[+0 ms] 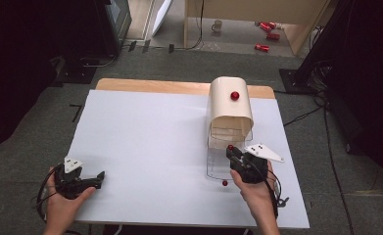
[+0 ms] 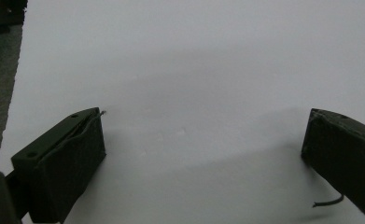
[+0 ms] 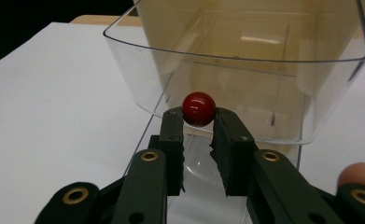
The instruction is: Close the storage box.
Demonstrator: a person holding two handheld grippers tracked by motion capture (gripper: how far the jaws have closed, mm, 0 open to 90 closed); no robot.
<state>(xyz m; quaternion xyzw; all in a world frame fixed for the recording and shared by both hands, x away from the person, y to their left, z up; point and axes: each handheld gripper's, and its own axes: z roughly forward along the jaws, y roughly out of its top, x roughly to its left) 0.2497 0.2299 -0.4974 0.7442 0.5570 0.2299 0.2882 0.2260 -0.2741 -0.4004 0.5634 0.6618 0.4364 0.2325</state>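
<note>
A cream roll-top cover with a red knob stands at the table's right. A clear plastic bin reaches out of it toward me. In the right gripper view the clear bin looks tipped up, and I see through its front wall. My right gripper is shut on a small red knob at the bin's front. That red knob sits pinched between the right gripper's fingertips. My left gripper rests at the front left of the table. The left gripper is open, with bare white surface between its jaws.
A white table has a wooden strip along its far edge. A second small red ball lies by the bin's near end. Red cans and a mug lie on the floor beyond.
</note>
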